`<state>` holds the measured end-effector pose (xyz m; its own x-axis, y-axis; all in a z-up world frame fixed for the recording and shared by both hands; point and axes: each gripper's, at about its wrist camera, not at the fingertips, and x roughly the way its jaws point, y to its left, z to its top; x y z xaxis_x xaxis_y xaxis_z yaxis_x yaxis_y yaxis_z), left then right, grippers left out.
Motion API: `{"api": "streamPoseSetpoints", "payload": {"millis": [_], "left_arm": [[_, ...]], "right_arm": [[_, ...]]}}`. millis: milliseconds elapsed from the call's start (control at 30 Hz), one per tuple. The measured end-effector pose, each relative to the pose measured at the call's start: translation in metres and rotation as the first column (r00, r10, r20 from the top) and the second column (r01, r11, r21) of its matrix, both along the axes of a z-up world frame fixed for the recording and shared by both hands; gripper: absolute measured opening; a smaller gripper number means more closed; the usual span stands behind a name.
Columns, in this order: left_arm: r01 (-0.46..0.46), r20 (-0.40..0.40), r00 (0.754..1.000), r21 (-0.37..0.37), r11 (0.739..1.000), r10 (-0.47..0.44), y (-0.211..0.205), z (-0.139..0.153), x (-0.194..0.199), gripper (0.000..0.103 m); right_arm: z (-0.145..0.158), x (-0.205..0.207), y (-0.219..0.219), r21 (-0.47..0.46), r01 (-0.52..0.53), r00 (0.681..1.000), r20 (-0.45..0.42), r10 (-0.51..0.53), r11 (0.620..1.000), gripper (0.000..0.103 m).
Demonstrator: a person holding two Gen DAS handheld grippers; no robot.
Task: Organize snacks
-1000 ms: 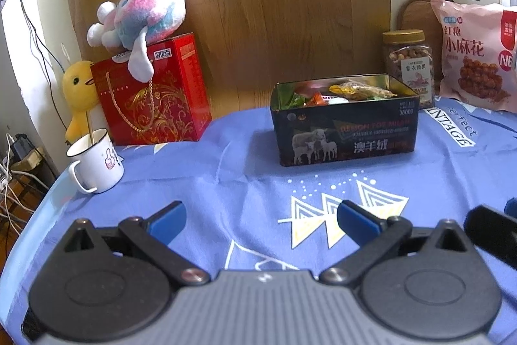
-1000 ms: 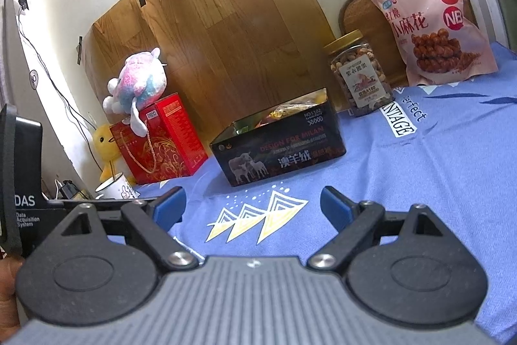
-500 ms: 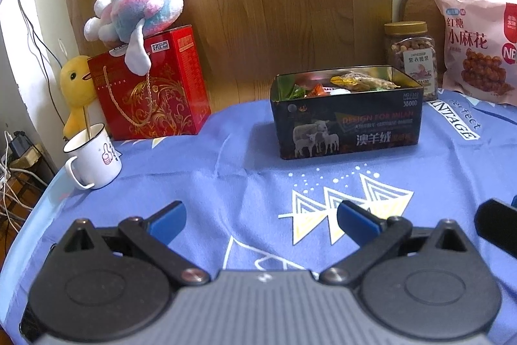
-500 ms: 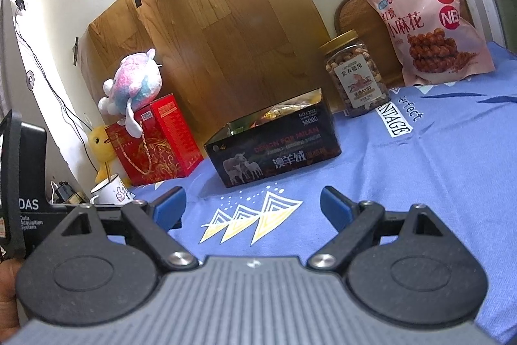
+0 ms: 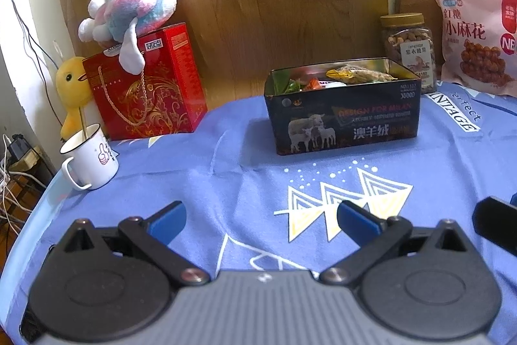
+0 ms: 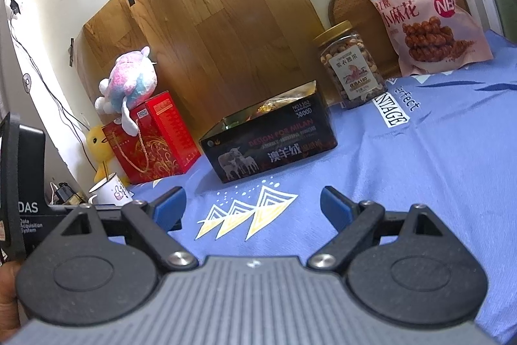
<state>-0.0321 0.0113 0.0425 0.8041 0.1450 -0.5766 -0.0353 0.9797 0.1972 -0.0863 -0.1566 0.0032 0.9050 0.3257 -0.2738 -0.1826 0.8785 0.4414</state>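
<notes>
Both cameras have edged nearer the snack tin [image 5: 342,109] since the earlier frame. The left gripper [image 5: 261,217] and right gripper [image 6: 253,204] gape empty. The tin sits mid-cloth, rigid; its wrappers look light, crinkly, best pinched at the edges.

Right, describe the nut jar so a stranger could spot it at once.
Start at the black tin with sheep pictured on it, mid-table on the blue cloth. Behind its right end, left of the pink snack bag, stands the nut jar: the only clear container, gold-lidded, white-labelled.

Both tongs have drawn slightly nearer the black tin [image 5: 344,115].
</notes>
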Motion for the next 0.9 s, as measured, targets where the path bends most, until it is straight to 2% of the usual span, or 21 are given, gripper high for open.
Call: {"api": "streamPoseSetpoints", "payload": {"millis": [900], "left_arm": [[0.001, -0.012, 1.000, 0.026, 1.000, -0.001, -0.0019, -0.0081, 0.0044, 0.103]], "right_arm": [[-0.0037, 0.0048, -0.0016, 0.004, -0.012, 1.000, -0.011, 0.012, 1.000, 0.092]]}}
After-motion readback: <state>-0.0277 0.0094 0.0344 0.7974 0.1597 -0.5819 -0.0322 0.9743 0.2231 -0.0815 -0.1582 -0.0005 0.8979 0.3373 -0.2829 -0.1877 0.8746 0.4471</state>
